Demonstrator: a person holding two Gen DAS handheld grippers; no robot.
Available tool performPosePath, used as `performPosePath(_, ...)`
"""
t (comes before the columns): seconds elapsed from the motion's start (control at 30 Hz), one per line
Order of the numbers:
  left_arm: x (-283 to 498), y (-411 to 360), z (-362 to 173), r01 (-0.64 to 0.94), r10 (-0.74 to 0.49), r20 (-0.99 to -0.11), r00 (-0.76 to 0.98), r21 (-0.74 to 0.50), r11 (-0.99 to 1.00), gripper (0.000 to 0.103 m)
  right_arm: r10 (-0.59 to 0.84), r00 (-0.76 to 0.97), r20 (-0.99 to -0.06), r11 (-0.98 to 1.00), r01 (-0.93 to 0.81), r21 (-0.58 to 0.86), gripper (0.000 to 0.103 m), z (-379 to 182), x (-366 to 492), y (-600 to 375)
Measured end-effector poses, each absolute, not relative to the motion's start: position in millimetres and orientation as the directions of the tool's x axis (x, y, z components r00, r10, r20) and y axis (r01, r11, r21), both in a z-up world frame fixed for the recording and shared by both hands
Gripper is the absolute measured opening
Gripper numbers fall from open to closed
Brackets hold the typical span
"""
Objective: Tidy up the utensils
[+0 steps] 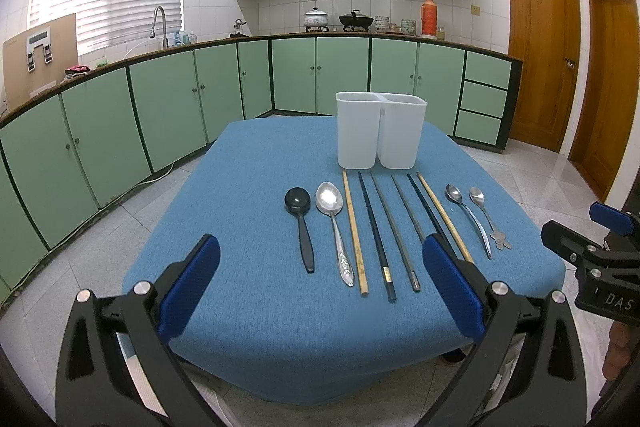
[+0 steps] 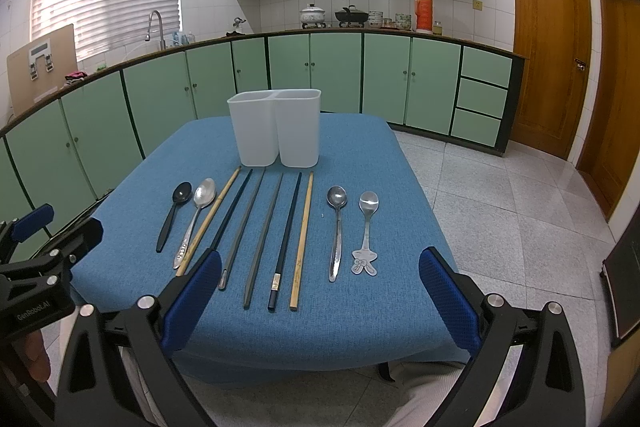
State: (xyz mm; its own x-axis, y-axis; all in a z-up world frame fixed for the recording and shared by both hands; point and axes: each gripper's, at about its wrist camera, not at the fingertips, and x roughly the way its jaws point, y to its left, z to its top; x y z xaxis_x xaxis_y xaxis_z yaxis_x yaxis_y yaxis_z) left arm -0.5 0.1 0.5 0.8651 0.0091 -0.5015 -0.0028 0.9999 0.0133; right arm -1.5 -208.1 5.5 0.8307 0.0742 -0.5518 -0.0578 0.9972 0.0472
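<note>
A white two-compartment holder (image 1: 380, 131) (image 2: 276, 127) stands at the far side of the blue-covered table (image 1: 280, 327) (image 2: 380, 155). In front of it lies a row of utensils: a black spoon (image 1: 299, 223) (image 2: 173, 217), a large steel spoon (image 1: 334, 227) (image 2: 196, 223), several chopsticks (image 1: 374, 235) (image 2: 260, 235), and two small steel spoons (image 1: 468, 219) (image 2: 337, 231). My left gripper (image 1: 320, 287) hovers open above the near table edge, holding nothing. My right gripper (image 2: 320, 291) is open too, also short of the utensils' near ends.
Green kitchen cabinets (image 1: 180, 95) run along the left and back walls under a counter with a tap, pots and a flask. Wooden doors (image 1: 540, 59) stand at the right. Tiled floor surrounds the table. The person's legs show below the near edge.
</note>
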Motion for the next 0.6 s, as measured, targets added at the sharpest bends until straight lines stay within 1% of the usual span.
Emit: performPosePath(0.6, -0.3, -0.2, 0.4, -0.002, 0.009, -0.501, 0.865, 0.015, 1.0, 0.098, 0.073, 0.832, -0.55, 0.997, -0.058, 0.045, 0.097, 6.8, -1.6, -208.0)
